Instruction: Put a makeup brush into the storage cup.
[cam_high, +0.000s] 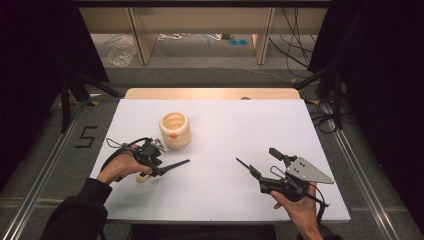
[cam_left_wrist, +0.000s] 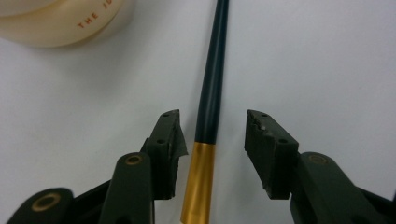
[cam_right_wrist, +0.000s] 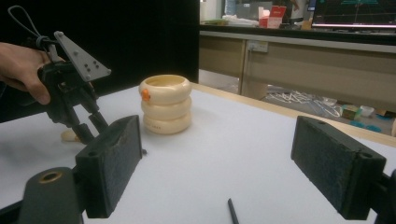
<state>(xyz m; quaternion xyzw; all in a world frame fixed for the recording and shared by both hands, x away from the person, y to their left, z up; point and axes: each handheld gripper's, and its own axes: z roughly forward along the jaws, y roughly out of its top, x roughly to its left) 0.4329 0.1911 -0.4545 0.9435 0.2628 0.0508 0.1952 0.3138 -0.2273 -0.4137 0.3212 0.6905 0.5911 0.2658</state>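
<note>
white table (cam_high: 220, 180) with a wooden far edge. left gripper (cam_high: 159, 167) sits low at the table's near-left, held in the person's left hand (cam_high: 120, 167). in the left gripper view its own two black jaws stand apart on either side of a thin brush (cam_left_wrist: 210, 116), dark slim shaft running away from the camera, gold ferrule band (cam_left_wrist: 198, 182) nearer the camera. brush passes between the pads; the left pad (cam_left_wrist: 175, 140) looks just beside or barely touching it, the right pad (cam_left_wrist: 261, 149) is clearly apart with white table visible in the gap, so no clamp on it. in the high view the brush's dark end (cam_high: 177, 164) pokes out rightward from the gripper along the table, and a pale rounded handle end (cam_high: 142, 178) shows under the hand. cream ribbed pot (cam_high: 175, 130), three stacked rings with an orange dot on the side and an open top, stands upright on the table just behind the left gripper, near but apart from it; red lettering on its wall in the left gripper view. right gripper (cam_high: 257, 172) at near-right of the table, held in the right hand (cam_high: 300, 210), grey three-cornered plate on top, well apart from the pot and brush. in the right gripper view its jaws stand wide apart, nothing between them, pot and left gripper farther off across the table. a thin dark tip (cam_right_wrist: 232, 211) shows low in that view, cannot tell what it is.
</note>
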